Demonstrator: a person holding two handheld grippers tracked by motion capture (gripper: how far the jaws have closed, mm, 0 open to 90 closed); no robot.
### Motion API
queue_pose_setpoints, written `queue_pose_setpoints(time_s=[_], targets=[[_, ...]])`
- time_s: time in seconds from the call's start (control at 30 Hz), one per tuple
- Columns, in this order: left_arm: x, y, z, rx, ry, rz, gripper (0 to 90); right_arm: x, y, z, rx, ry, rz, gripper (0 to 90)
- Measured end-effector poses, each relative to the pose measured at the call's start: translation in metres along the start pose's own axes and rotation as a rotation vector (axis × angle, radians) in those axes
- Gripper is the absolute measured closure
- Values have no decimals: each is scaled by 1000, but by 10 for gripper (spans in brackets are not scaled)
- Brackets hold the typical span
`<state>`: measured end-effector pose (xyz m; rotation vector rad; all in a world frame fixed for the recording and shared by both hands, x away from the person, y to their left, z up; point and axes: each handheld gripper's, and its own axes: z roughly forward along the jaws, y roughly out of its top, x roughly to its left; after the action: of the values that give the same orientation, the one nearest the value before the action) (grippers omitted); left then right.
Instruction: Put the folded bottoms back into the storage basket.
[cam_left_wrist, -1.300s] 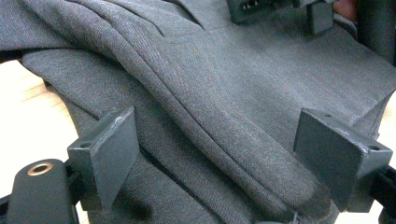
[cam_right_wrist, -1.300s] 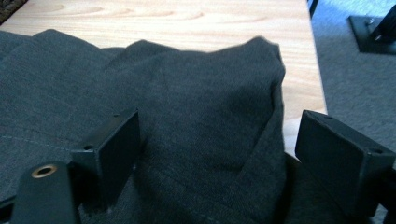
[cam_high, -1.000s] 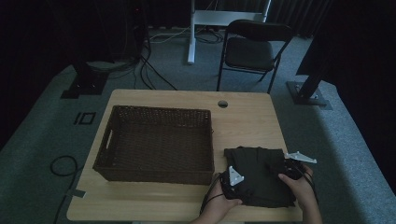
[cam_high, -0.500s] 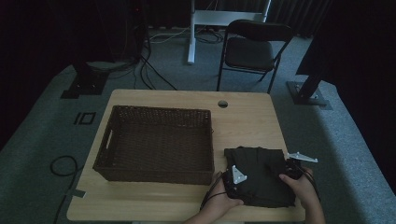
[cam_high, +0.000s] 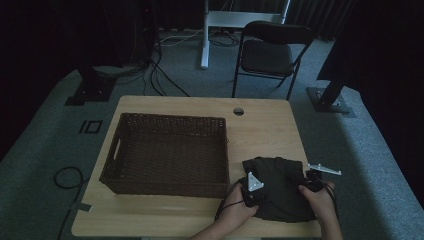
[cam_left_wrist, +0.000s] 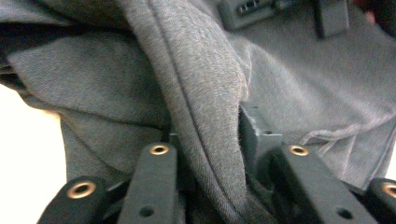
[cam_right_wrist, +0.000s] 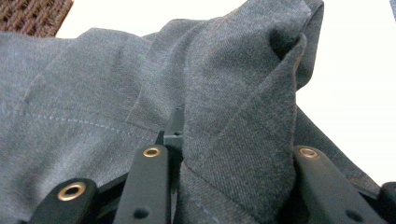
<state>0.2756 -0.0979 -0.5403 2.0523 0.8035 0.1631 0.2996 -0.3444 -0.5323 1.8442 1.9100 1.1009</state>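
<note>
The light wooden tabletop has rounded corners and a round cable hole near its far edge, at about 1 o'clock from its middle. A dark brown wicker basket with a handle slot in its left wall sits at 9 o'clock. A crumpled dark grey garment lies at 5 o'clock, just beside the basket's near right corner.
</note>
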Motion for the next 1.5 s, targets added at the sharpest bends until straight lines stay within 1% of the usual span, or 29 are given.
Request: queue_pose_setpoints(time_s=[0.03,0.07,0.1,0.13,0.17,0.2,0.27,0.3,0.33,0.37,0.4,0.47,0.5,0.6,0.77,0.8,0.83,0.87,0.9,0.97,1.0,1.03,1.13,1.23,1.27,1.33,1.37,1.4,1.5], targets=[[0,0,0,0,0,0,720,0,1,-1,-3,0,9,655],[0,2,-1,-3,1,3,723,1,1,-2,1,0,2,658],[0,2,-1,-3,1,3,724,1,2,-3,-9,0,14,661],[1,6,-3,-3,-5,9,727,1,3,-5,-10,4,9,664],[1,6,-3,-3,-5,9,731,1,3,-5,-10,4,9,664],[1,11,-7,-8,-10,14,732,1,4,-9,-24,18,27,667],[1,13,-9,-11,-10,18,735,1,5,-11,-25,21,29,667],[0,15,-10,-16,-10,21,737,1,6,-13,-38,26,34,669],[-1,21,-15,-22,-13,38,738,2,9,-19,-49,31,37,670],[-1,21,-15,-22,-13,38,740,3,11,-21,-54,35,35,671],[-1,26,-19,-35,-25,28,740,4,13,-24,-59,35,40,671],[-1,31,-23,-45,-30,17,741,5,17,-29,-71,47,48,672],[-1,33,-25,-47,-36,22,741,5,18,-32,-82,54,51,672],[-1,39,-31,-57,-37,30,742,8,24,-39,-102,67,44,672],[-1,47,-38,-75,-40,27,742,12,30,-45,-107,73,39,673],[-1,53,-43,-83,-39,36,744,15,36,-49,-119,83,44,673],[0,55,-45,-90,-38,40,744,15,38,-51,-125,88,49,674],[0,58,-47,-85,-36,49,744,16,40,-52,-131,91,49,674],[0,60,-49,-94,-38,42,744,17,41,-53,-133,96,47,674],[1,64,-53,-96,-36,53,746,20,45,-56,-144,106,49,674],[1,65,-55,-111,-38,45,745,21,47,-57,-148,109,51,674],[1,67,-58,-109,-35,52,746,22,48,-58,-155,110,48,674],[3,72,-63,-126,-36,43,747,27,55,-61,-164,117,40,674],[6,79,-71,-138,-31,42,746,32,63,-66,-178,127,36,674],[6,82,-73,-140,-24,53,746,33,66,-68,-184,131,39,674],[7,88,-78,-151,-18,58,746,37,72,-71,-194,139,32,674],[8,91,-81,-148,-15,69,747,38,76,-73,-201,142,30,675],[8,94,-84,-160,-16,63,746,41,79,-75,-201,142,24,675],[10,101,-93,-177,-9,75,746,47,88,-81,-220,151,19,674]])
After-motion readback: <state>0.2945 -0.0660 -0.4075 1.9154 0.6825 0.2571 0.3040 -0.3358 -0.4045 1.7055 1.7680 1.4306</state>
